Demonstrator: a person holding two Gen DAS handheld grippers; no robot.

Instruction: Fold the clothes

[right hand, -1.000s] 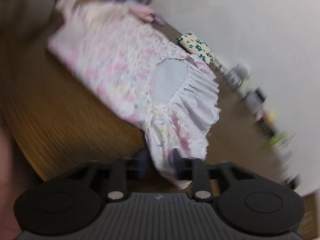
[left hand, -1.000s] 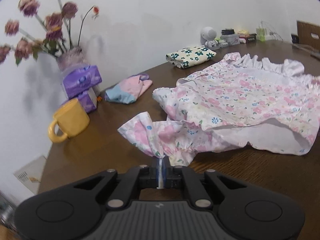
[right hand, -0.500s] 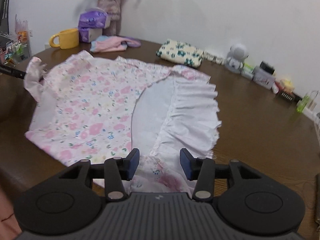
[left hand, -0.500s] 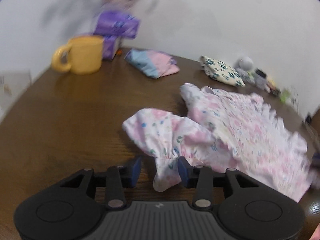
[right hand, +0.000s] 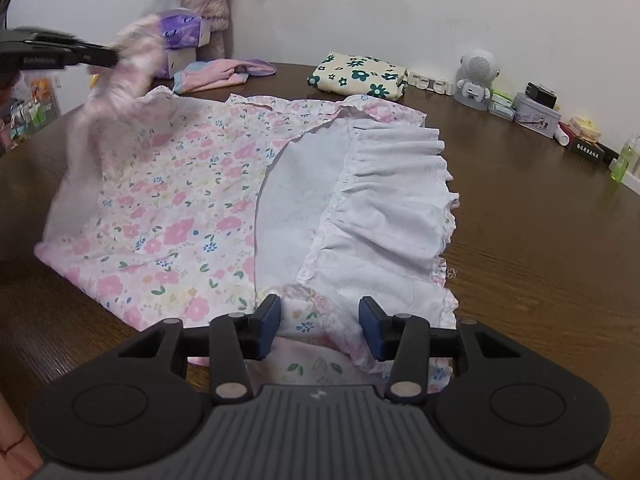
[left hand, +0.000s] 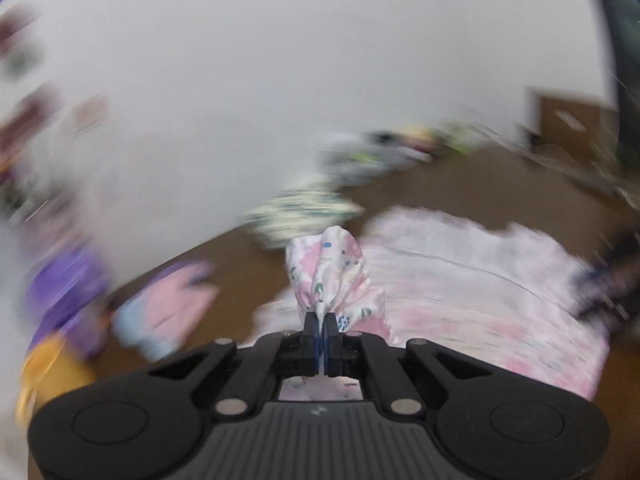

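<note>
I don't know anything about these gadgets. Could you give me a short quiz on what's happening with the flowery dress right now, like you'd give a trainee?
1. True or false: the left gripper is shut on a sleeve of the floral dress.
2. The right gripper is: A) open, B) clamped on a mug.
3. What folded item lies beyond the dress, by the wall?

Key: 1 true; 2 A; 3 the cream cloth with dark green flowers.
</note>
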